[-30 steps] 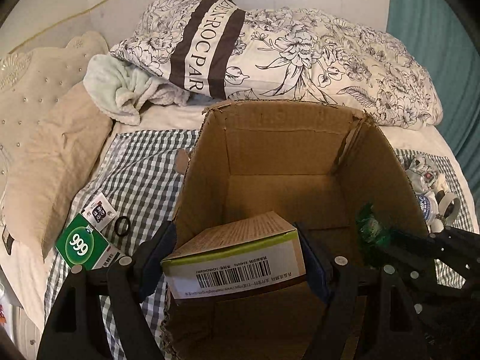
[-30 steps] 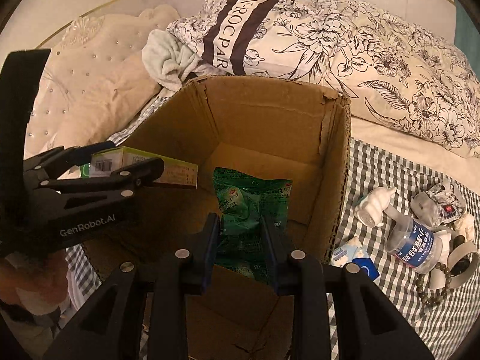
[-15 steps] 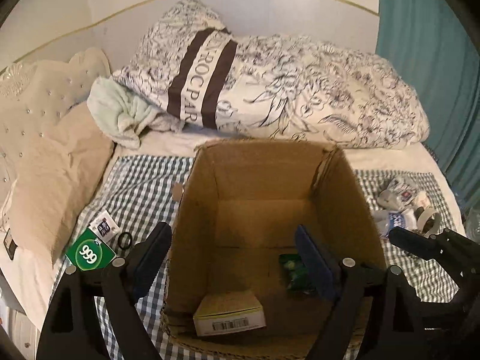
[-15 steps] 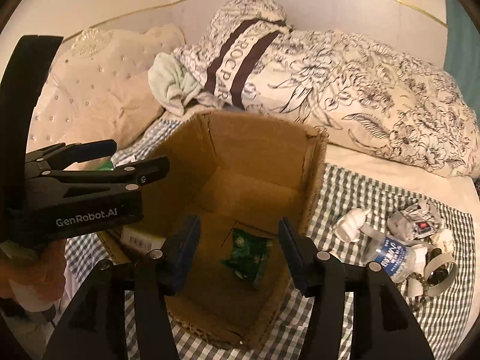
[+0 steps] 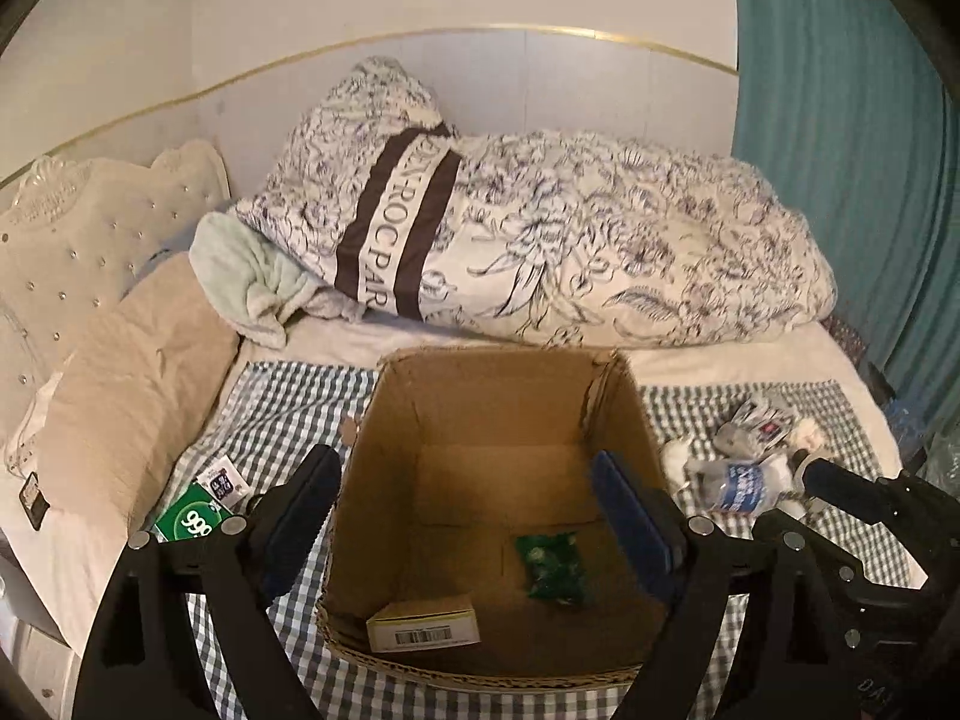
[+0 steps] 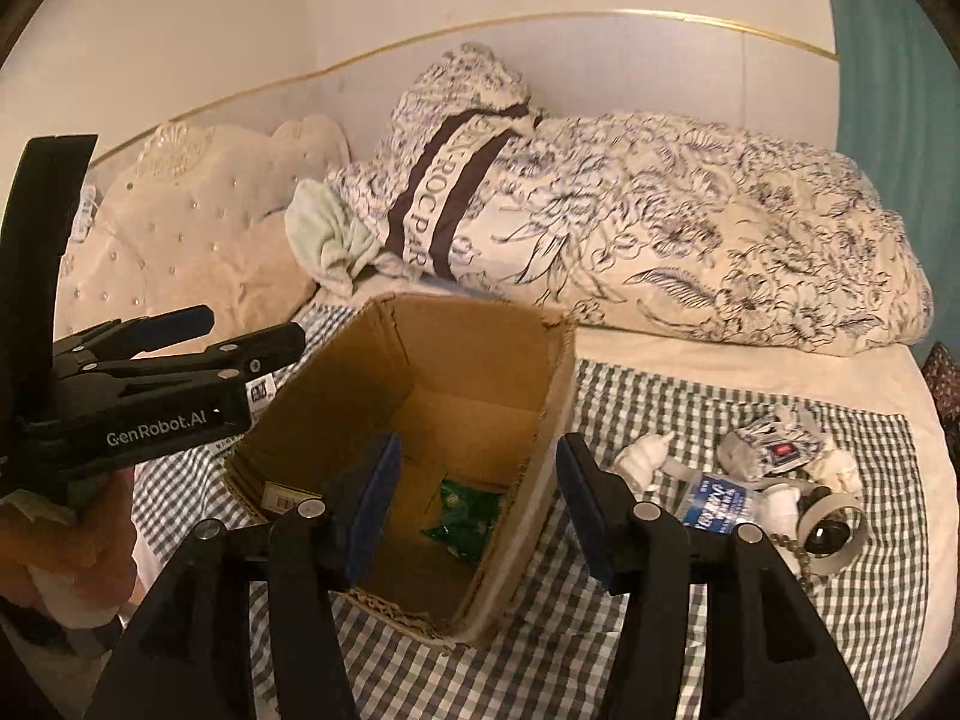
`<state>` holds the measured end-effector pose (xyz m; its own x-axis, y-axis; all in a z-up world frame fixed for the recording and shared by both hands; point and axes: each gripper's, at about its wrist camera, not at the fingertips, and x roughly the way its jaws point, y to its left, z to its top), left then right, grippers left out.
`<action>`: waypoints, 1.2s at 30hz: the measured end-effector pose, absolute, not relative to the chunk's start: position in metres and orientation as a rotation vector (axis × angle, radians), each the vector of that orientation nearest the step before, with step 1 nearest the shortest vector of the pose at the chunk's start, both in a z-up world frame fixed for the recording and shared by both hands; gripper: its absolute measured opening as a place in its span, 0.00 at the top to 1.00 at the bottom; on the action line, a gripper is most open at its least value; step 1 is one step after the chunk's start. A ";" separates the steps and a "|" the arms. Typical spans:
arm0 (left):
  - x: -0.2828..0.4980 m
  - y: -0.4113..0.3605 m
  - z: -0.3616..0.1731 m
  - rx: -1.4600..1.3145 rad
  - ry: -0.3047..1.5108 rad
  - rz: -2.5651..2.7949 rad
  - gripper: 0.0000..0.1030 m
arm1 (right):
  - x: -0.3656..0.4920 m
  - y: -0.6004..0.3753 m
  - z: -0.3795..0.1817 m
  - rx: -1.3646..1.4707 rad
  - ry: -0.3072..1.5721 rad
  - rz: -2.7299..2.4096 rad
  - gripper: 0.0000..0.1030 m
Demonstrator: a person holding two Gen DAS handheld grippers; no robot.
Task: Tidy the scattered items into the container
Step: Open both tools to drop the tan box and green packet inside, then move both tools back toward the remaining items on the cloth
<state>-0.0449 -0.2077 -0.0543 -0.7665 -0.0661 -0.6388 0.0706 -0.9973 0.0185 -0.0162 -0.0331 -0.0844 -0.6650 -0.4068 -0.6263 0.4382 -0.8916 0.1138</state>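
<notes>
we see a bed whose checked sheet (image 5: pixel 288 414) carries an open cardboard box (image 5: pixel 498 396), standing upright in front of a floral duvet (image 5: pixel 600 240). above the near rim of the box we find the left gripper (image 5: pixel 465 501), its jaws having just been opening and now spread wide with nothing between them, and to its right the right gripper (image 6: pixel 477 483), its jaws parted about halfway and likewise empty, having opened within the last second. on the box floor lie a small carton with a barcode (image 5: pixel 423 630), against the near wall, and a green packet (image 5: pixel 552 567) further right. on the sheet left of the box we note a green 999 pack (image 5: pixel 189 519); well to the right lie a plastic bottle (image 6: pixel 717 495) and a tape roll (image 6: pixel 831 525).
</notes>
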 end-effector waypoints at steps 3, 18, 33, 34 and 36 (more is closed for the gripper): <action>-0.037 -0.201 -0.043 1.000 0.011 -2.902 0.11 | -0.009 -0.021 -0.076 0.902 0.046 -2.526 0.48; -0.012 -0.147 -0.007 0.887 -0.016 -3.007 0.05 | 0.021 0.044 -0.042 0.828 -0.023 -2.633 0.46; 0.001 -0.085 0.006 0.821 -0.029 -3.107 0.00 | 0.032 0.119 -0.021 0.789 -0.080 -2.784 0.31; 0.001 -0.082 0.007 0.818 -0.016 -3.111 0.00 | 0.032 0.123 -0.021 0.792 -0.084 -2.790 0.30; 0.003 -0.074 0.008 0.809 -0.004 -3.120 0.00 | 0.034 0.131 -0.021 0.792 -0.095 -2.800 0.29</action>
